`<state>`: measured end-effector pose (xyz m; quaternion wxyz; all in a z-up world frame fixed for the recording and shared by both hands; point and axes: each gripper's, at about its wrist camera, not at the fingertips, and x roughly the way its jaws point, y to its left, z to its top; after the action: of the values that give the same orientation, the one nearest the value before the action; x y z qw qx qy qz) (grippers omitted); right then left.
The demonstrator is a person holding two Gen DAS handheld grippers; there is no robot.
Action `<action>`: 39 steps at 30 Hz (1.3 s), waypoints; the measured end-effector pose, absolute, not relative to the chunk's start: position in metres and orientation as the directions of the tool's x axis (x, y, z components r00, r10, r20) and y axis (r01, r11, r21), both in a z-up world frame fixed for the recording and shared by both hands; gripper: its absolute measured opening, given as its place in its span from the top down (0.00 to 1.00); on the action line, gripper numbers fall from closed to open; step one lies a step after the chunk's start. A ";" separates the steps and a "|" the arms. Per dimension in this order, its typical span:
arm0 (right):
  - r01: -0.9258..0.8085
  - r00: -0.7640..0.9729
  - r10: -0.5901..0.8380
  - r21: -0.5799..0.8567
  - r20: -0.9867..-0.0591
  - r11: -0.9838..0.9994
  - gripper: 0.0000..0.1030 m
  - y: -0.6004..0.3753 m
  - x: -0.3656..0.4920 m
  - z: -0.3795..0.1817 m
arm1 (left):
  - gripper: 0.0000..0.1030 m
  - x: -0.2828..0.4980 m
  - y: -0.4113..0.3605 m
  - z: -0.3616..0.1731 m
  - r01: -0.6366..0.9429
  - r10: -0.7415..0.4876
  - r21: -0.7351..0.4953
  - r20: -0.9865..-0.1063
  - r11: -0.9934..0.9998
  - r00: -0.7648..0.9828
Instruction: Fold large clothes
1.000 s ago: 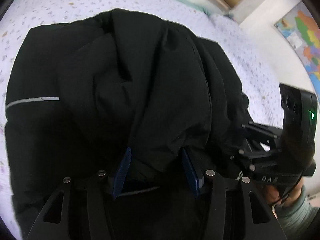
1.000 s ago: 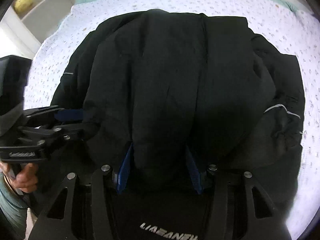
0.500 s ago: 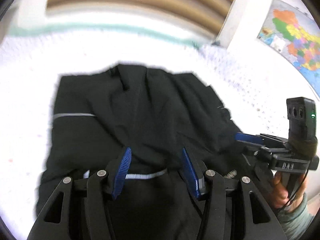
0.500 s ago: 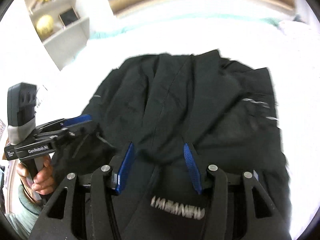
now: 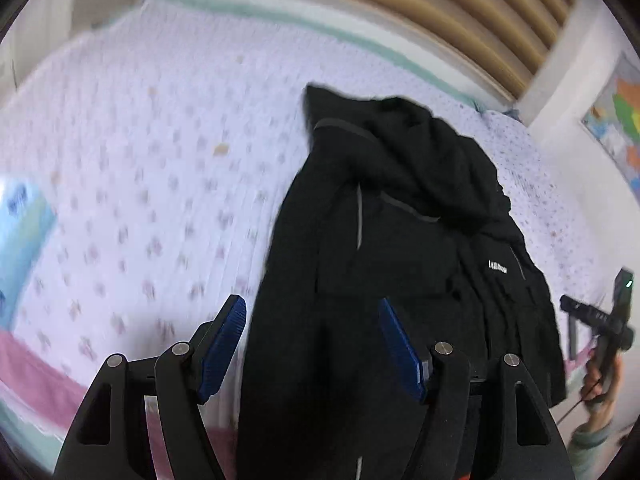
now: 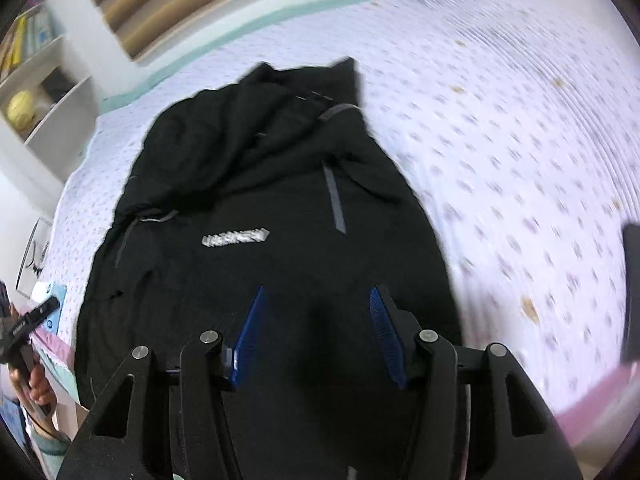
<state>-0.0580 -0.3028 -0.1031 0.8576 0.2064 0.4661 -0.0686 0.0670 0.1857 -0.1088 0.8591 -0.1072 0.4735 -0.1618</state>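
A black jacket [image 5: 392, 248] with grey stripes and a white logo lies folded into a long narrow shape on the bed; it also shows in the right wrist view [image 6: 256, 232]. My left gripper [image 5: 312, 344] is open and empty, above the jacket's near left edge. My right gripper [image 6: 314, 332] is open and empty, above the jacket's near end. Each gripper shows small at the edge of the other's view: the right one [image 5: 600, 320], the left one [image 6: 24, 324]. Both frames are blurred by motion.
The bed [image 5: 140, 168] has a white sheet with small flowers and a pink near edge [image 6: 592, 396]. A slatted headboard [image 5: 420, 4] is at the far side. A white shelf with a yellow ball [image 6: 22, 108] stands left. A map [image 5: 616, 120] hangs right.
Both grippers have let go of the jacket and pulled back and up. The jacket now lies flat and narrow on the bed. The views have swung outward.
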 end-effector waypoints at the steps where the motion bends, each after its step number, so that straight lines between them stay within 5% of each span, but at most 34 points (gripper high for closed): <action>1: 0.322 0.550 0.053 0.271 -0.833 0.907 0.44 -0.306 -0.062 -0.106 | 0.32 0.070 0.186 -0.116 0.171 -0.389 -0.351 -0.780 0.921 0.490; 6: 0.362 0.533 0.019 0.248 -0.846 0.898 0.36 -0.321 -0.068 -0.118 | 0.32 0.093 0.179 -0.140 0.144 -0.352 -0.323 -0.819 0.935 0.452; 16: 0.356 0.422 0.002 0.167 -0.907 0.920 0.42 -0.335 -0.060 -0.166 | 0.32 0.101 0.155 -0.172 0.239 -0.361 -0.295 -0.876 0.925 0.319; 17: 0.345 0.422 0.013 0.174 -0.907 0.922 0.62 -0.333 -0.058 -0.165 | 0.33 0.100 0.150 -0.168 0.262 -0.424 -0.354 -0.856 0.898 0.295; 19: 0.318 0.430 0.073 0.227 -0.900 0.921 0.65 -0.327 -0.054 -0.158 | 0.33 0.096 0.143 -0.158 0.307 -0.529 -0.449 -0.804 0.839 0.271; 22: 0.221 0.495 0.243 0.391 -0.834 0.893 0.65 -0.319 -0.051 -0.133 | 0.31 0.090 0.144 -0.130 0.388 -0.777 -0.675 -0.580 0.627 0.245; 24: 0.189 0.516 0.304 0.452 -0.801 0.872 0.65 -0.317 -0.048 -0.124 | 0.26 0.093 0.147 -0.126 0.401 -0.826 -0.722 -0.505 0.564 0.252; 30: 0.260 0.411 0.315 0.441 -0.855 0.859 0.64 -0.325 -0.047 -0.164 | 0.26 0.095 0.152 -0.177 0.289 -0.788 -0.733 -0.586 0.615 0.189; 39: 0.200 0.362 0.322 0.410 -0.875 0.890 0.63 -0.309 -0.114 -0.161 | 0.26 0.028 0.174 -0.173 0.343 -0.683 -0.601 -0.697 0.722 0.217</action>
<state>-0.1139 -0.3092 -0.1607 0.7921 0.2316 0.5634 0.0384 0.0279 0.1737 -0.1733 0.7633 -0.1615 0.5276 -0.3361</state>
